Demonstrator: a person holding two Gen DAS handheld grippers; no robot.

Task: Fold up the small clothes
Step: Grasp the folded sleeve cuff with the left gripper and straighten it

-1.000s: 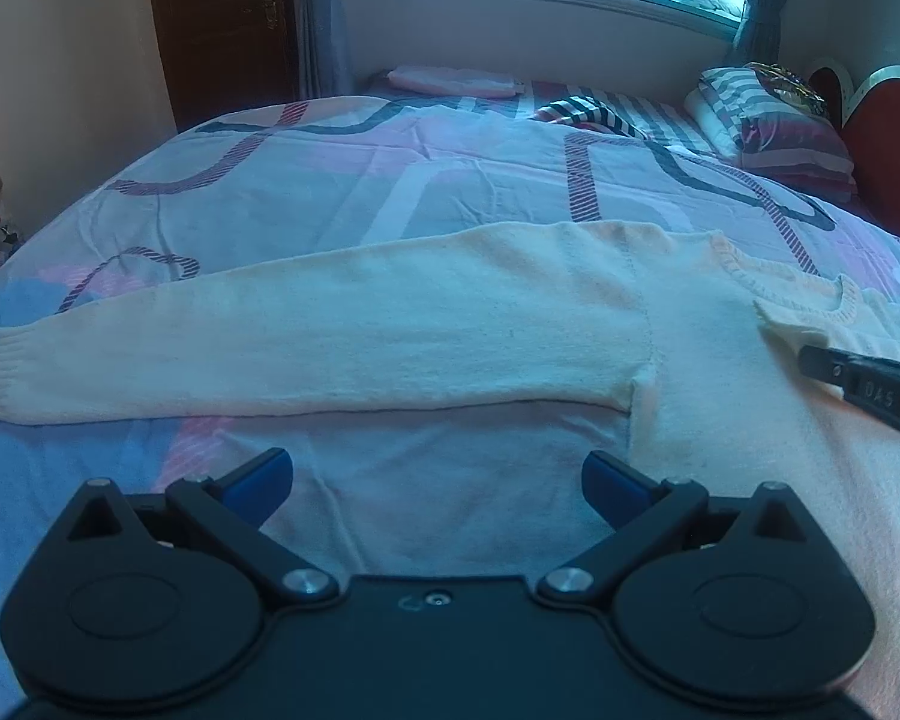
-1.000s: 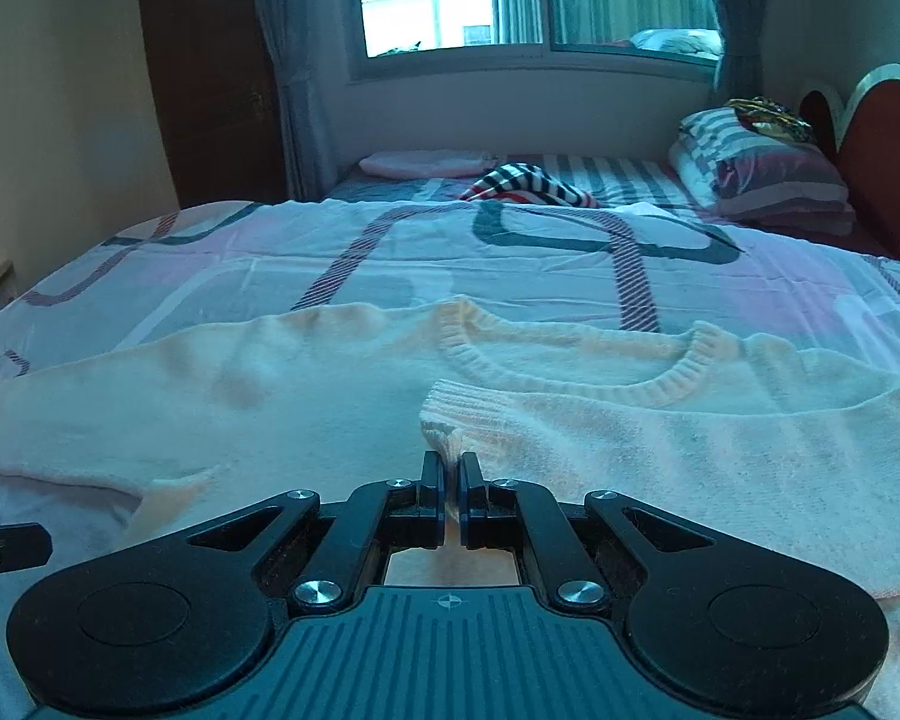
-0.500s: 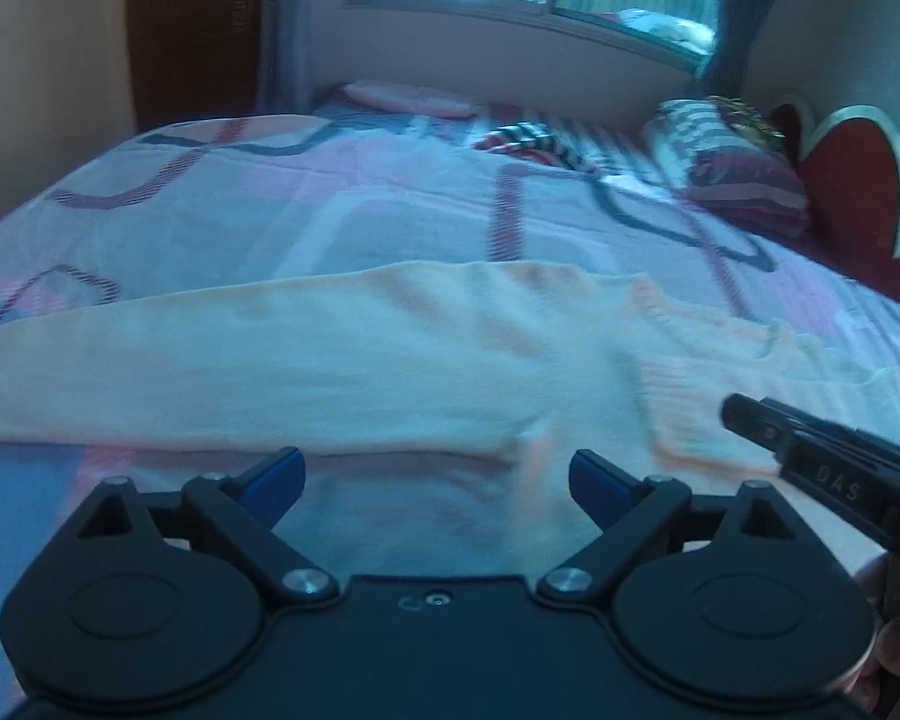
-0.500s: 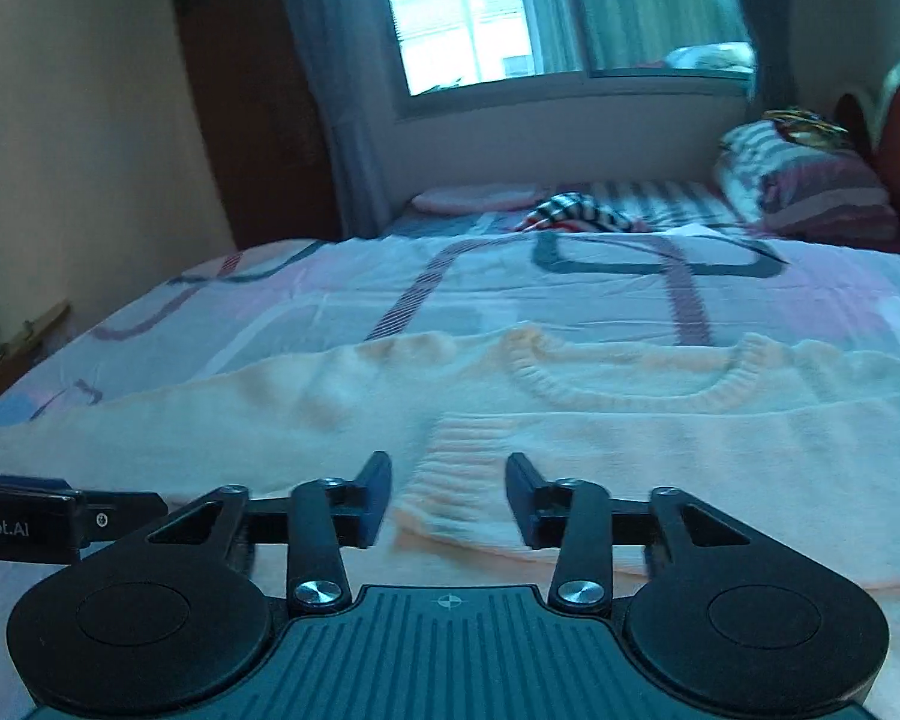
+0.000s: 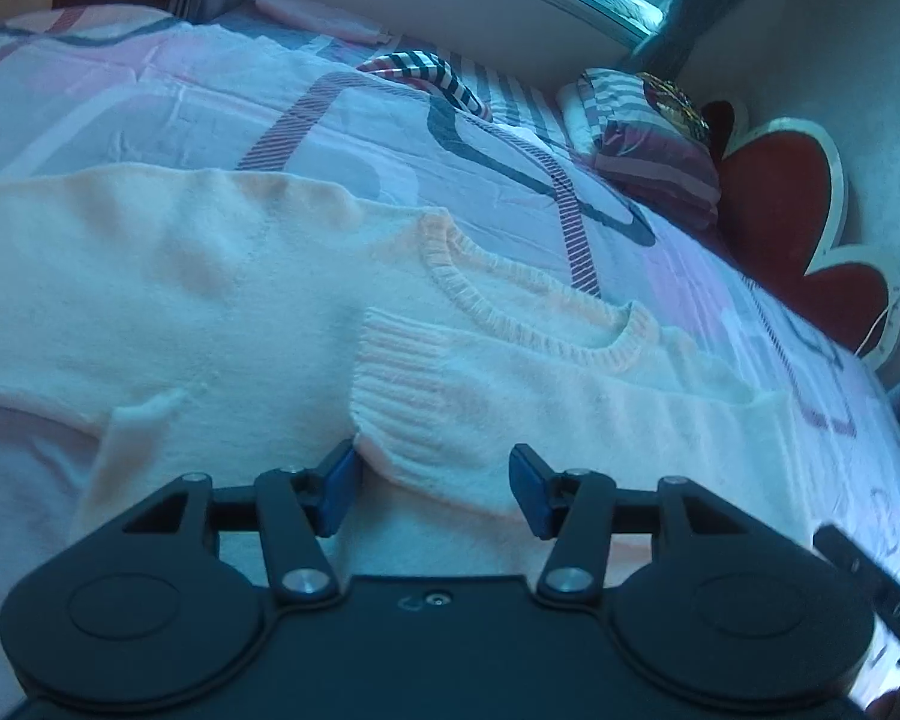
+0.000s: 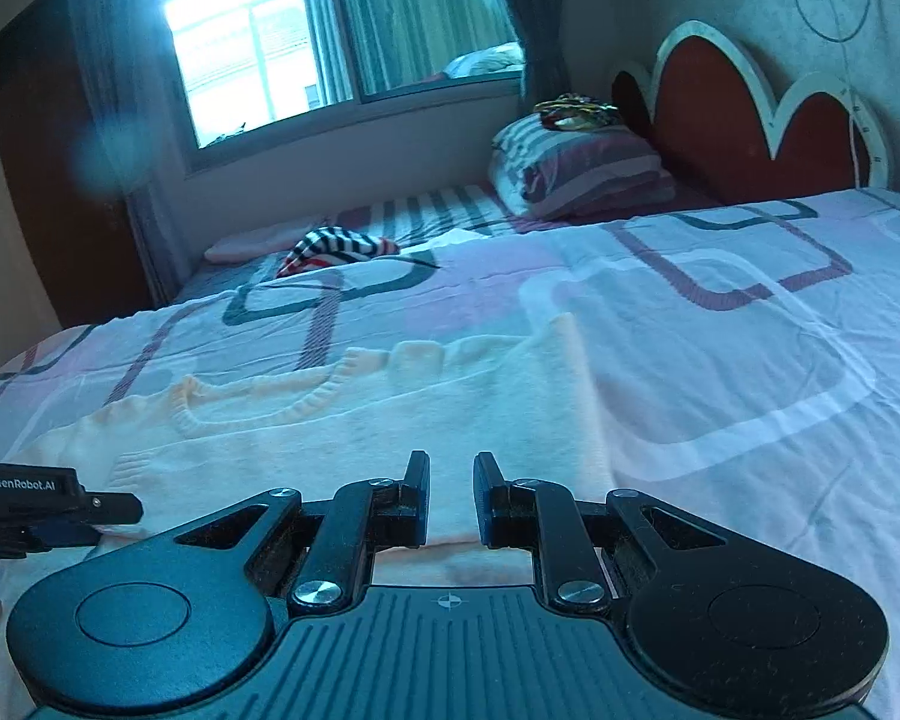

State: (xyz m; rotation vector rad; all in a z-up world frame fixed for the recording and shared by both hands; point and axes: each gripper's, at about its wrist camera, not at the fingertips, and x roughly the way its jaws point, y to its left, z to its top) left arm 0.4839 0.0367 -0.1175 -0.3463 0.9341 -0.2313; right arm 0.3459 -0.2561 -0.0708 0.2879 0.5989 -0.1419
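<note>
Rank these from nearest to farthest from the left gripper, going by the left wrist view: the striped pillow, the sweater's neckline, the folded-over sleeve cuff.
1. Folded-over sleeve cuff: lies between the left gripper's open fingers.
2. Sweater neckline: just beyond the cuff, centre.
3. Striped pillow: far end of the bed, upper right, by the red headboard.

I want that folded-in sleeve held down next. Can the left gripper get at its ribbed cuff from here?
Probably yes: the ribbed cuff lies on top of the sweater, its near edge between the left gripper's open, just-closing jaws, nothing covering it.

Dim bluish daylight, blown-out window (image 6: pixel 252 54), fisheye-bent edges, slight blur
</note>
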